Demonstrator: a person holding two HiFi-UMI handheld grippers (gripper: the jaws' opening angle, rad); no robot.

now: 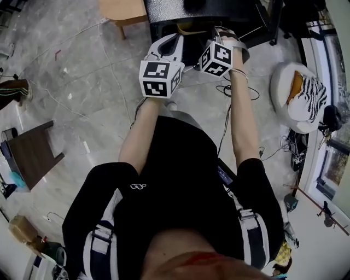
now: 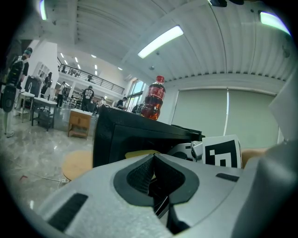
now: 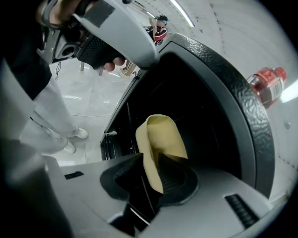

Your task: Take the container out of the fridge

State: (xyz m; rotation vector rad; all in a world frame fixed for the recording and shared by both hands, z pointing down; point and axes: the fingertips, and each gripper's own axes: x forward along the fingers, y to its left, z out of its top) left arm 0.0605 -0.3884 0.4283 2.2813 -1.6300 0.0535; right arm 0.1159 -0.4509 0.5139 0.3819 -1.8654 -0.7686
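Note:
The black fridge (image 1: 186,10) stands open in front of me, its dark inside (image 3: 200,107) facing the right gripper view. A pale yellow container (image 3: 164,135) pokes out of the opening, and my right gripper (image 3: 151,162) is shut on its near rim. In the head view the right gripper (image 1: 221,41) is at the fridge mouth. My left gripper (image 1: 164,52) hovers beside it, a little lower, jaws closed (image 2: 153,160) with nothing seen between them. A sliver of the yellow container (image 2: 139,153) shows past the left jaws, inside the fridge (image 2: 121,132).
A red soda bottle (image 2: 152,98) stands on top of the fridge. A wooden stool (image 1: 123,11) is left of the fridge, a dark low table (image 1: 33,153) at far left, a white round seat with striped cloth (image 1: 301,95) at right. Cables trail over the marble floor (image 1: 82,71).

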